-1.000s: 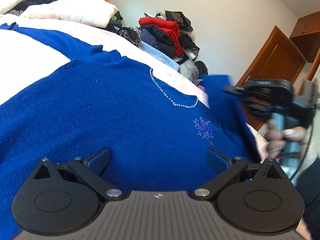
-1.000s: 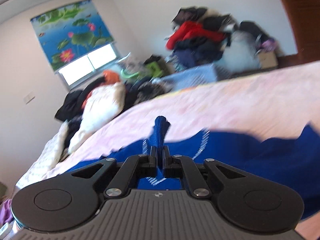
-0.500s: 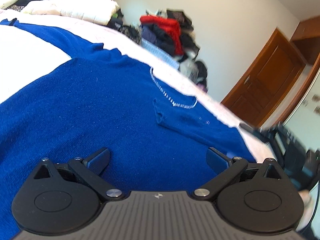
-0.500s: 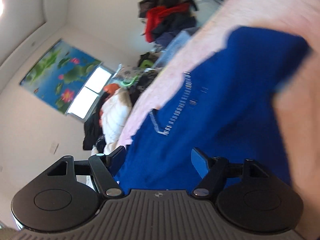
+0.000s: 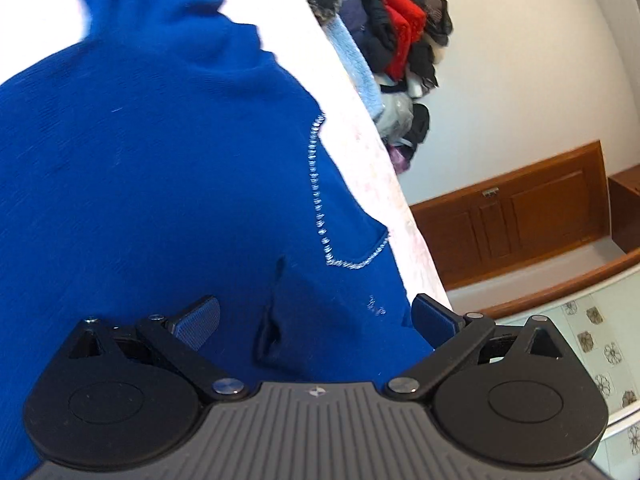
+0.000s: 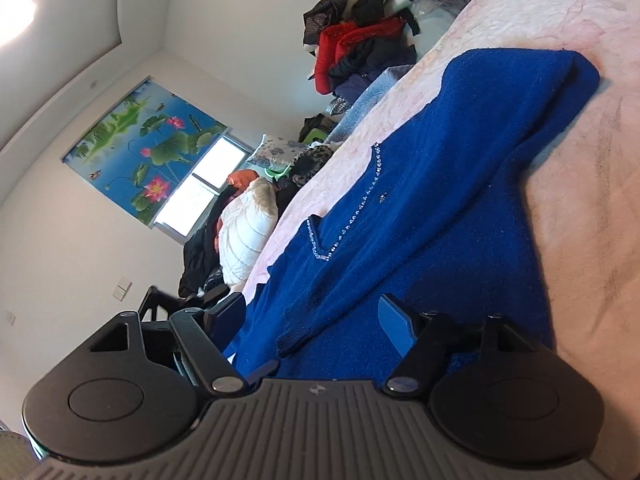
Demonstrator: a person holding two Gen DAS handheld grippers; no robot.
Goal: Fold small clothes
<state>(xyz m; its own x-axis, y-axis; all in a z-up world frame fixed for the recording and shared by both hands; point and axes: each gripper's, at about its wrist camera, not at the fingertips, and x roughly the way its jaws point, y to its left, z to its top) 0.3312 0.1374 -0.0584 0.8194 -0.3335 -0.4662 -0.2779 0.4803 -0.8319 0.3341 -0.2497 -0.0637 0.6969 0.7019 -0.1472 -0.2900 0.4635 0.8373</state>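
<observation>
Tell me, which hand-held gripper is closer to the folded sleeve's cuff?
Right hand-held gripper: the cuff lies between its open jaws. The left hand-held gripper hovers over the sweater near the neckline.

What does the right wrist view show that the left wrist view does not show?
Only right wrist view: the window with a lotus blind, and a sleeve folded across the sweater. Only left wrist view: a wooden door and floral tiles. Both: the blue sweater on the bed, the clothes pile, and open jaws.
</observation>
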